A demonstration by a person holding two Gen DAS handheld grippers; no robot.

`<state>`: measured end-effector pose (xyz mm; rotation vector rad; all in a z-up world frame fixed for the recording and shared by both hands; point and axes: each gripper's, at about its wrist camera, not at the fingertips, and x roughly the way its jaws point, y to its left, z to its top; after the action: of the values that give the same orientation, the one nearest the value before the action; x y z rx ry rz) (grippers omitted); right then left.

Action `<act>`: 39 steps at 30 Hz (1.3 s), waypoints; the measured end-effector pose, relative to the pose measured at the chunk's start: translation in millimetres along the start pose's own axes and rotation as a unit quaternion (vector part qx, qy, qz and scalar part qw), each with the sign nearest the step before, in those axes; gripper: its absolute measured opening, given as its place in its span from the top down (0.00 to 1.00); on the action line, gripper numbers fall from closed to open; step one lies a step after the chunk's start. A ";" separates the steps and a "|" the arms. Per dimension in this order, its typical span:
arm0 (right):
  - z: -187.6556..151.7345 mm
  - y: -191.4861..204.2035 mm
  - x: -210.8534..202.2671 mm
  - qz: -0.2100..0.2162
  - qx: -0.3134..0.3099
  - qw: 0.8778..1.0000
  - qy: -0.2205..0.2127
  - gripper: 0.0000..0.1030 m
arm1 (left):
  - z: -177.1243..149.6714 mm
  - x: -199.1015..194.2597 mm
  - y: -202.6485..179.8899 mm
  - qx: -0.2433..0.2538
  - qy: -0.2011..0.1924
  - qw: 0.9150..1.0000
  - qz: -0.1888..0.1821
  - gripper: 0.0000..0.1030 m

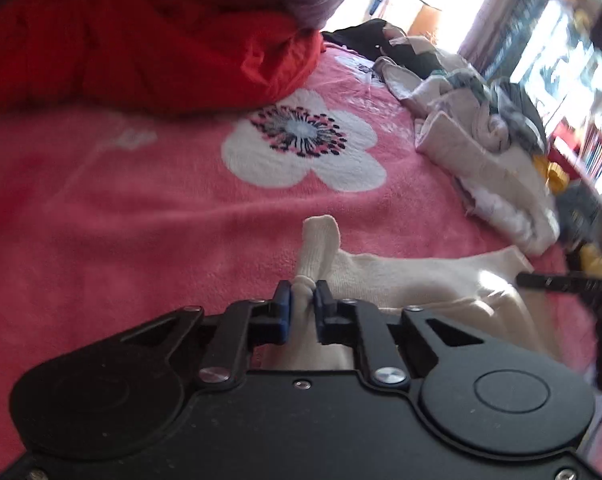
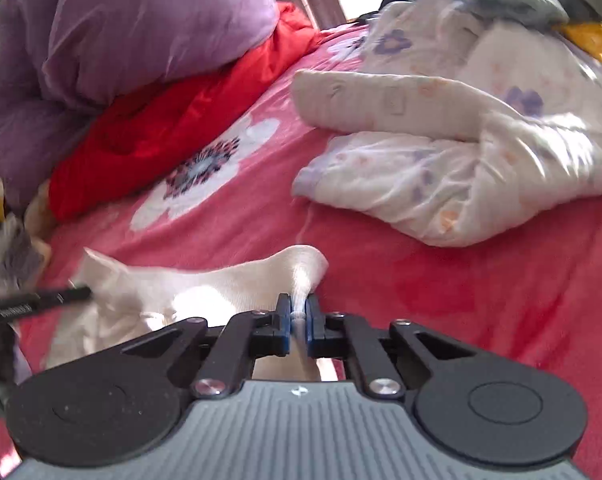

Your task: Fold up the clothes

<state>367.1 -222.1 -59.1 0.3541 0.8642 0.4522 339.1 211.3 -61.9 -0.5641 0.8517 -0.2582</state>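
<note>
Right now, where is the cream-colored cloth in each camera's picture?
Left wrist view: the cream cloth lies low, center to right, a bunched end pinched in the left hand-held gripper.
Right wrist view: it lies low, left to center, pinched in the right hand-held gripper.
Shared landmark: the white flower on the pink blanket.

Home bedrm: bed w/ pink floral blanket (image 1: 141, 208), pillows (image 2: 149, 28).

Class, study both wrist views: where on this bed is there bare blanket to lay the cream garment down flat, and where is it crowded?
Bare pink blanket lies ahead of the left claw, between the cream garment and the red quilt, around the white flower print. The side with the clothes pile is crowded; so is the back, where the purple duvet sits.
</note>
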 end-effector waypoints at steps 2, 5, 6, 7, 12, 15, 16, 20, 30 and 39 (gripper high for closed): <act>-1.6 -22.0 -5.2 0.020 0.050 0.998 -0.014 0.91 | 4.0 7.0 34.3 -0.091 0.016 0.995 -0.037 0.89; -8.2 -43.2 6.3 0.006 0.073 0.997 -0.018 0.90 | -0.9 13.8 39.5 -0.080 0.021 0.996 -0.029 0.85; -9.2 -41.2 6.0 0.007 0.071 0.997 -0.024 0.86 | -1.3 11.6 34.2 -0.063 0.018 0.998 -0.023 0.84; -9.2 -32.8 4.2 -0.006 0.045 0.999 -0.027 0.79 | -0.7 9.6 28.3 -0.044 0.018 0.999 -0.012 0.83; -8.5 3.1 -19.2 -0.084 -0.061 0.993 -0.055 0.58 | -1.8 -19.6 6.9 0.015 -0.059 0.997 0.054 0.61; -13.9 18.9 -43.3 -0.100 -0.096 0.986 -0.094 0.58 | -3.4 -41.4 -7.7 0.048 -0.112 0.992 0.041 0.63; -16.4 24.5 -49.8 -0.093 -0.111 0.984 -0.106 0.59 | -4.1 -43.0 -13.8 0.055 -0.114 0.992 0.017 0.63; -11.5 42.1 -26.4 -0.065 -0.160 0.982 -0.081 0.64 | -3.3 -1.3 -37.8 0.092 -0.057 0.994 0.025 0.64; -5.6 43.7 9.5 -0.167 -0.196 0.966 -0.017 0.58 | 0.9 -1.9 -16.9 0.040 -0.043 0.993 0.101 0.74; -91.6 88.5 -90.6 -0.085 -0.187 0.978 -0.048 0.57 | -119.9 -104.5 -64.7 0.083 -0.067 0.990 0.090 0.58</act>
<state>222.6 -183.0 -14.1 -0.0448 0.6911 0.4251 180.4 159.3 -21.8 -0.3435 0.7382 -0.1236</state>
